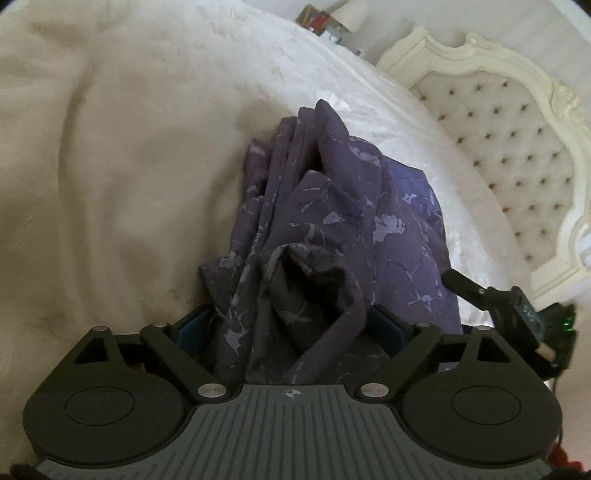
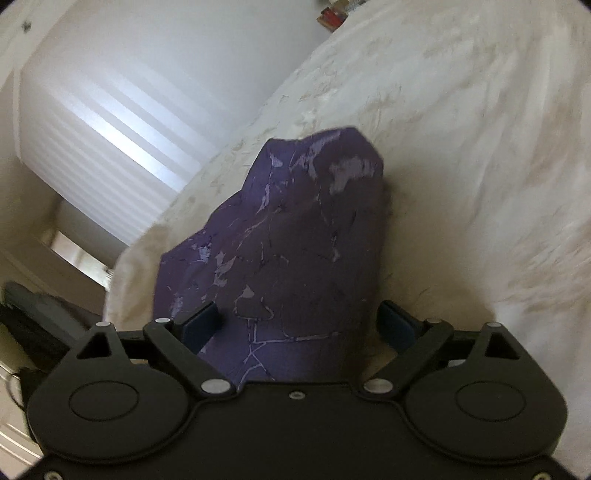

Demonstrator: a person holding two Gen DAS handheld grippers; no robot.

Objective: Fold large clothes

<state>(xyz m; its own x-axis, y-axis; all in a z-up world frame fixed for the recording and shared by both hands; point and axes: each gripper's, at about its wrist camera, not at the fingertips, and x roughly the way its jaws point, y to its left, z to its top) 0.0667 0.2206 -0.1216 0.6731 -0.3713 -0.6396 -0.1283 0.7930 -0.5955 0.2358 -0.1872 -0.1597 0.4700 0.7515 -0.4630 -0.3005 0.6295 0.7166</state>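
Observation:
A purple patterned garment point(image 1: 332, 221) lies bunched on a cream bed cover point(image 1: 110, 166). In the left wrist view its folds fill the space between the blue pads of my left gripper point(image 1: 291, 325), whose jaws stand wide apart around the cloth. In the right wrist view the same garment point(image 2: 295, 229) rises between the fingers of my right gripper point(image 2: 299, 325), also spread wide, with the left pad point(image 2: 201, 321) in front of the cloth. The other gripper point(image 1: 509, 306) shows at the right edge of the left wrist view.
A cream tufted headboard point(image 1: 517, 147) stands at the right of the left wrist view. Small bottles and boxes point(image 1: 332, 18) sit beyond the bed. A window with white blinds point(image 2: 110, 129) is at the left of the right wrist view.

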